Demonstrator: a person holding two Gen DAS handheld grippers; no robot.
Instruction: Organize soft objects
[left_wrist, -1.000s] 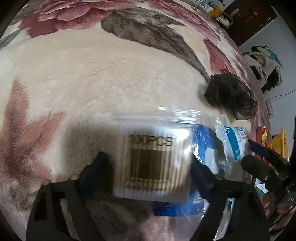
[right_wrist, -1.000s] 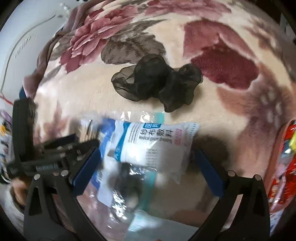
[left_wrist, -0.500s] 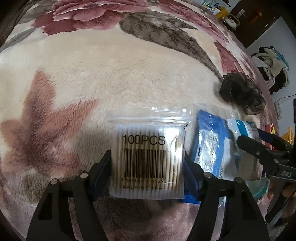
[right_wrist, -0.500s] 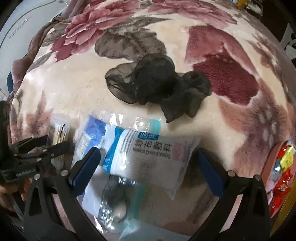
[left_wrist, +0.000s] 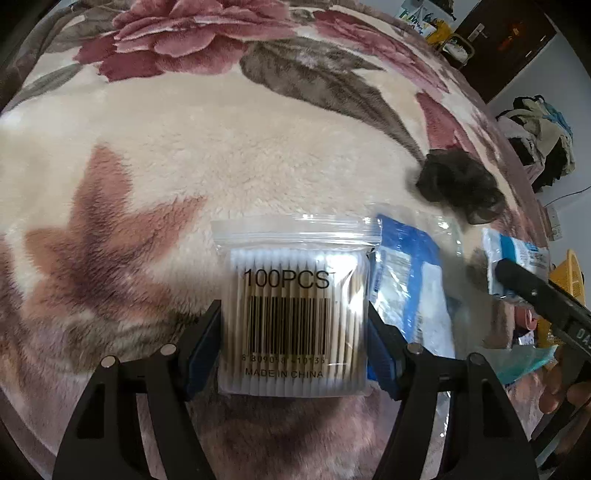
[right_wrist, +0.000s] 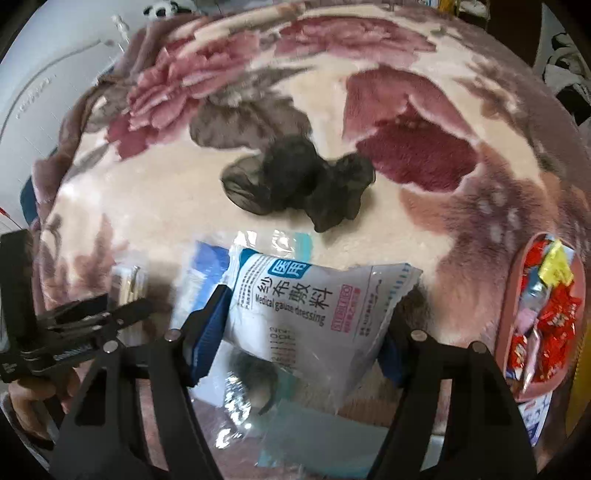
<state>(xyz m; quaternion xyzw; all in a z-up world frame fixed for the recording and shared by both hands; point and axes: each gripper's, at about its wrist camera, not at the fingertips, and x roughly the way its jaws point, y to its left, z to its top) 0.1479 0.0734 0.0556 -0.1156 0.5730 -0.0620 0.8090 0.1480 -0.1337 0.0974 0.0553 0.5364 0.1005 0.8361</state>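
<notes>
My left gripper (left_wrist: 294, 347) is shut on a clear zip bag of cotton swabs (left_wrist: 291, 314) marked 100PCS, low over the floral blanket (left_wrist: 221, 166). A blue and white packet (left_wrist: 410, 288) lies just right of it. My right gripper (right_wrist: 301, 332) is shut on a white medical gauze dressing pack (right_wrist: 314, 306), held above other clear packets (right_wrist: 236, 391). A black mesh scrunchie (right_wrist: 299, 184) lies on the blanket beyond; it also shows in the left wrist view (left_wrist: 458, 184). The left gripper shows at the left edge of the right wrist view (right_wrist: 92, 321).
A pink tray of red wrapped sweets (right_wrist: 543, 317) sits at the right edge. A yellow basket (left_wrist: 569, 280) and a pile of clothes (left_wrist: 535, 136) lie off the bed to the right. A dark door (left_wrist: 509, 40) stands at the far end.
My left gripper has closed on the swab bag and drawn it left, apart from the blue packet. My right gripper has closed on the gauze pack and lifted it a little.
</notes>
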